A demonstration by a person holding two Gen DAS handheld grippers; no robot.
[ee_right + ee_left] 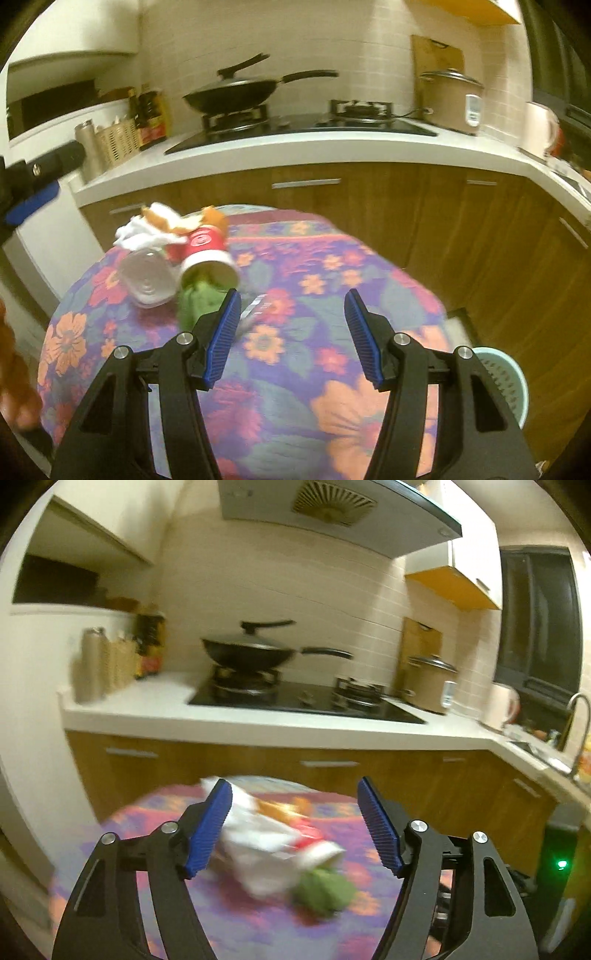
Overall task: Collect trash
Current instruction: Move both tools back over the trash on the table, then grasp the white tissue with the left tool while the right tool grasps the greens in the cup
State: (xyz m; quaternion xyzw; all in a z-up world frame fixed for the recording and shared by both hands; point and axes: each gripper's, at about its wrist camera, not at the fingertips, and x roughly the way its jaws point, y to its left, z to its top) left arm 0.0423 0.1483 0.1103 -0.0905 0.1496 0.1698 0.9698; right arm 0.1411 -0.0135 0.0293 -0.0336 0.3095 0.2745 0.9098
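A pile of trash lies at the far left of a round table with a floral cloth (332, 314). In it are a red paper cup (205, 251) on its side with a green lump (195, 299) at its mouth, a clear plastic cup (147, 280), crumpled white paper (144, 230) and orange scraps (214, 218). A small wrapper (255, 308) lies beside my right gripper (291, 295), which is open and empty. My left gripper (292, 794) is open above the blurred paper (266, 849) and green lump (325, 890); its pads do not press on them.
Behind the table runs a white counter (295, 147) with a wok (236, 92) on the stove, a rice cooker (452, 99) and bottles beside a wicker basket (118, 142). A teal basket (502, 384) stands low on the right. A hand (14, 387) shows at the left edge.
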